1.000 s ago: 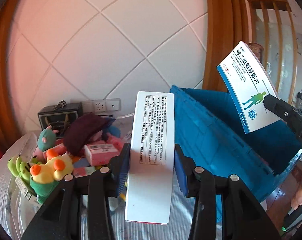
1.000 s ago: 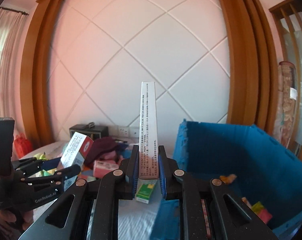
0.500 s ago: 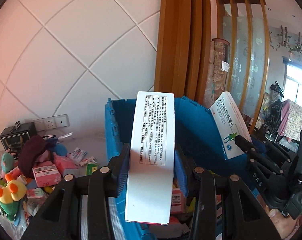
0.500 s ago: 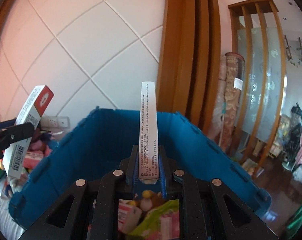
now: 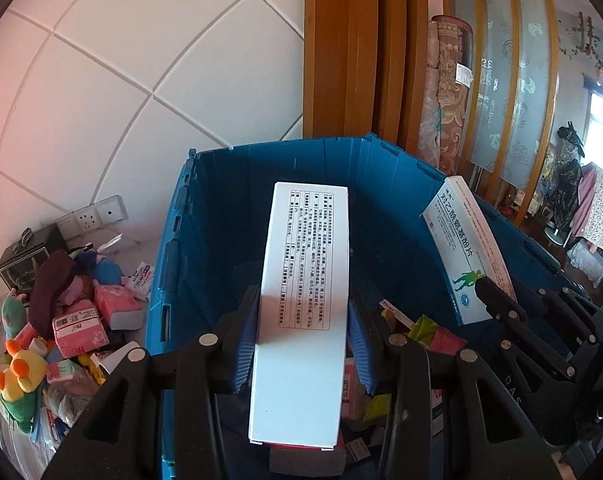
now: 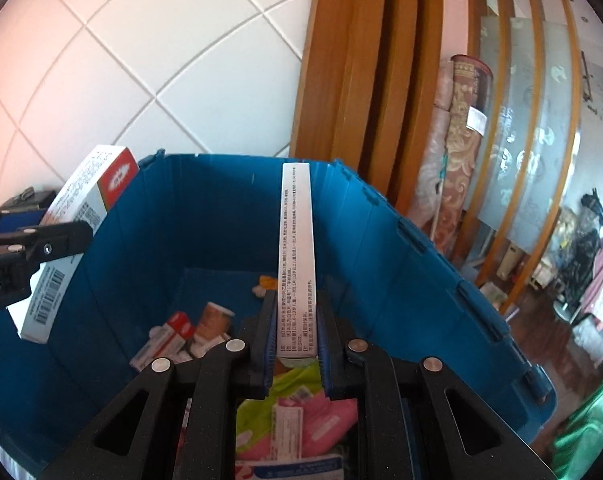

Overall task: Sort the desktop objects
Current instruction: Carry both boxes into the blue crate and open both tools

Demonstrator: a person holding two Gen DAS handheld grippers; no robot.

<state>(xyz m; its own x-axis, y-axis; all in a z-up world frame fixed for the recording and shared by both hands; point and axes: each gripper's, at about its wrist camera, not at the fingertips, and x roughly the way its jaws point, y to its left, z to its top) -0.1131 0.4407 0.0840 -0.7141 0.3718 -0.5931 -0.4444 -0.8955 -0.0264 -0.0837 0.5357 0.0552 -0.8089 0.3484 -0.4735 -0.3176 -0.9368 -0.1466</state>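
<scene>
My left gripper (image 5: 301,340) is shut on a white medicine box with a red end (image 5: 301,300) and holds it over the open blue crate (image 5: 173,248). That box also shows at the left of the right wrist view (image 6: 77,216). My right gripper (image 6: 295,344) is shut on a thin blue-and-white medicine box (image 6: 295,256), held edge-on above the crate's inside (image 6: 381,232). The same box shows at the right of the left wrist view (image 5: 465,248). Packets and boxes (image 6: 297,412) lie in the crate's bottom.
A pile of soft toys, pink packets and small boxes (image 5: 73,320) lies on the table left of the crate. A dark box (image 5: 25,252) and wall sockets (image 5: 93,216) stand behind it. A wooden frame (image 6: 361,80) and rolled carpets (image 6: 457,140) rise behind the crate.
Both grippers have swung right from above the table's pile to over the blue crate and tilted down into it. Each still holds its box.
</scene>
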